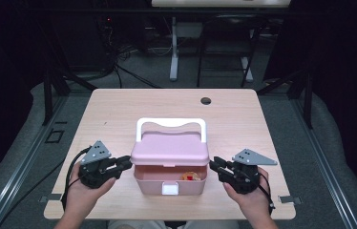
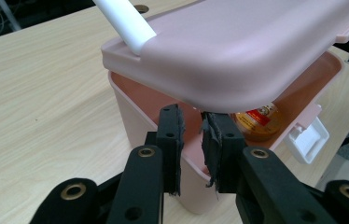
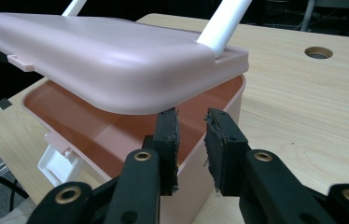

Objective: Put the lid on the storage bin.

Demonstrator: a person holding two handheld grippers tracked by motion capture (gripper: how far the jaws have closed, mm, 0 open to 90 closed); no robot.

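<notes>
Pink plastic box point(image 1: 169, 183) sits at the near middle of the wooden table point(image 1: 119, 109), its lid point(image 1: 170, 149) propped partly up. Left gripper point(image 1: 126, 164) and right gripper point(image 1: 214, 164) flank it, jaws apart with the box's side rims between them, tips under the lid's edges. A small jar point(image 2: 259, 120) lies inside.

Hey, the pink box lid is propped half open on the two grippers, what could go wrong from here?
1. The lid seems to rest only on the tips of the left gripper and right gripper, with no jaws clamped on it; it might slip and drop shut.
2. Uneven lifting could tip or slide the box.
3. The bottle inside might roll.
</notes>
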